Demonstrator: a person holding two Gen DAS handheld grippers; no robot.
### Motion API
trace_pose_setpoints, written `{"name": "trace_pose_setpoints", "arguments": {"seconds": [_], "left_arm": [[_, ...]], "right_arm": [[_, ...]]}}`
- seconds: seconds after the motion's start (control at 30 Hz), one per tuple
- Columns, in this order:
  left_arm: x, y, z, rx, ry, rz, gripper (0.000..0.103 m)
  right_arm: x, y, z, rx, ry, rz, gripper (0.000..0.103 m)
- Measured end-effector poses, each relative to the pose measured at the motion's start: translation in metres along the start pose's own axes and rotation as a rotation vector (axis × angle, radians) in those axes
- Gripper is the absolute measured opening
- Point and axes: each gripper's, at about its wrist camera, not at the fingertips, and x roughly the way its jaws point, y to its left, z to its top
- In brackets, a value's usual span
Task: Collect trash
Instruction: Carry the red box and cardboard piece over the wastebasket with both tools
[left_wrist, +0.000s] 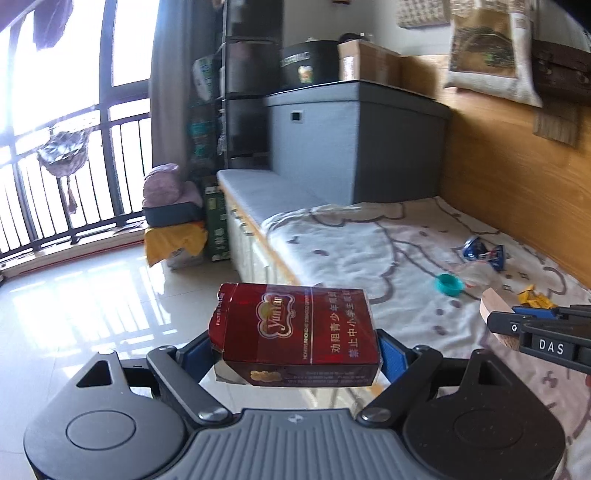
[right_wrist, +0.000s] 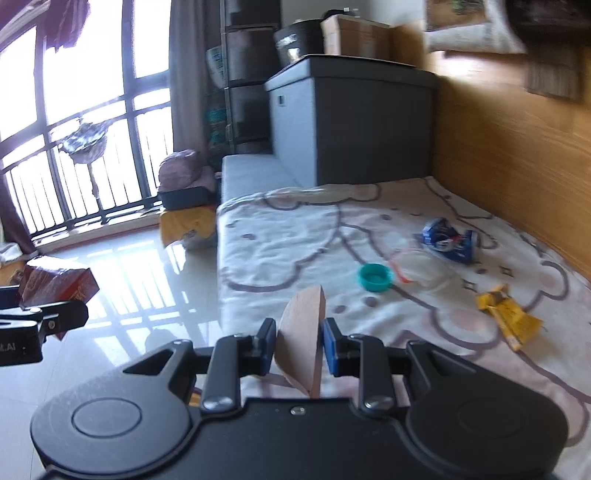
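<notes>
While both hands carry a catch, the step in hand reads as transport. Left gripper (left_wrist: 295, 350) clamps a red cigarette pack (left_wrist: 295, 332) across its width, jaws wide. Right gripper (right_wrist: 299, 341) pinches a thin wooden disc piece (right_wrist: 301, 339) on edge, jaws narrow. Left on the bedsheet (right_wrist: 295, 236): teal cap (right_wrist: 375, 277) at 1 o'clock of the right gripper, blue wrapper (right_wrist: 448, 240) and yellow wrapper (right_wrist: 508, 317) toward 2. No bin in view; next move calls for finding one, then releasing.
</notes>
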Motion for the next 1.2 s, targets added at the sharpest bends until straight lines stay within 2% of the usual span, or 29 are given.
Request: {"name": "trace_pose_setpoints", "arguments": {"seconds": [0.27, 0.57, 0.87, 1.2], "left_arm": [[0.014, 0.038, -0.015, -0.037, 0.031, 0.034, 0.088], [0.04, 0.079, -0.042, -0.12, 0.1, 0.077, 0.088], [0.078, 0.124, -0.082, -0.217, 0.187, 0.134, 0.088], [0.125, 0.149, -0.141, -0.279, 0.341, 0.162, 0.088]], "right_arm": [[0.027, 0.05, -0.005, -0.078, 0.044, 0.047, 0.028], [0.064, 0.102, -0.021, -0.143, 0.144, 0.101, 0.028], [0.109, 0.147, -0.037, -0.192, 0.234, 0.154, 0.028], [0.176, 0.166, -0.069, -0.162, 0.431, 0.203, 0.028]]}}
